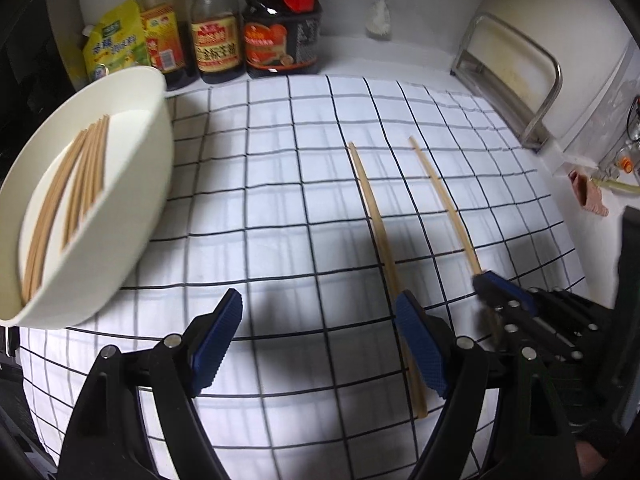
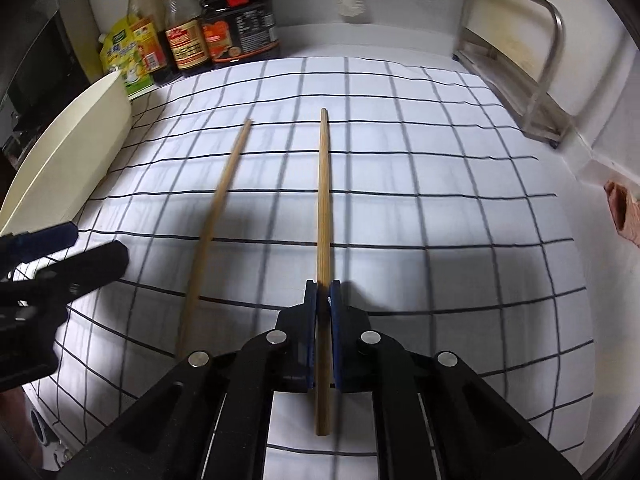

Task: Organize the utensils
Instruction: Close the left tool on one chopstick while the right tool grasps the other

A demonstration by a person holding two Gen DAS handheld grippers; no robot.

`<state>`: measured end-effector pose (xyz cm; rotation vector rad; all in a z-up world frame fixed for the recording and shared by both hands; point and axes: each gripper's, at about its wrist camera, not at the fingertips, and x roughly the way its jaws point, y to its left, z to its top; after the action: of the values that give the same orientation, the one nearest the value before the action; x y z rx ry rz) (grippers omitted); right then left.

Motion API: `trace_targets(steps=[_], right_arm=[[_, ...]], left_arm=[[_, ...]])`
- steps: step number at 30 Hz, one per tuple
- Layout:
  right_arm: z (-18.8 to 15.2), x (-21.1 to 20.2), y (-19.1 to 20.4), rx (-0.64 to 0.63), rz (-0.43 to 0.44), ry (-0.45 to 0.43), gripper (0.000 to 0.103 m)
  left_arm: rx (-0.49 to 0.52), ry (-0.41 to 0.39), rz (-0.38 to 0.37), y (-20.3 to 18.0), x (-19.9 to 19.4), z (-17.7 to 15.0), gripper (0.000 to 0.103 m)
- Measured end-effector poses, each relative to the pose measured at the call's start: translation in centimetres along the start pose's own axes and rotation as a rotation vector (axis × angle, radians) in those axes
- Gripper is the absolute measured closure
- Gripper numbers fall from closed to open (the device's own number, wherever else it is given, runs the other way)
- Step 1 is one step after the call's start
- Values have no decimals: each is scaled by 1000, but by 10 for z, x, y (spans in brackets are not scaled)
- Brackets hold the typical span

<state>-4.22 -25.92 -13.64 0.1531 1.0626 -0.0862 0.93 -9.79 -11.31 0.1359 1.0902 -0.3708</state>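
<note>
Now our right gripper [image 2: 323, 286] clamps one chopstick [image 2: 323, 200] lying lengthwise on the checked cloth [image 2: 440, 220]; our left gripper [image 1: 316, 332], jaws wide, flanks the other chopstick [image 1: 376, 220], nearer the bowl [image 1: 132, 216].

Two chopsticks [image 1: 380, 236] lie side by side on the cloth [image 1: 280, 184] mid-frame in the left wrist view. A bowl [image 1: 132, 216] sits at the left edge with a bunch of chopsticks [image 1: 68, 192] in it. Bottles [image 1: 216, 40] line the upper left behind the cloth, and a metal rack [image 1: 516, 80] stands upper right.
</note>
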Motion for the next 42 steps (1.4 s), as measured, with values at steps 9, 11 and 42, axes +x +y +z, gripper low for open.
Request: trace_targets(steps=[9, 11, 42], right_arm=[[-5, -5, -34, 43, -20, 0, 96], [-5, -5, -36, 46, -18, 0, 96], [8, -4, -35, 26, 41, 8, 97]], left_arm=[[17, 17, 40, -22, 26, 2, 25], [18, 23, 50, -24, 31, 2, 25], [78, 24, -2, -38, 29, 11, 96]])
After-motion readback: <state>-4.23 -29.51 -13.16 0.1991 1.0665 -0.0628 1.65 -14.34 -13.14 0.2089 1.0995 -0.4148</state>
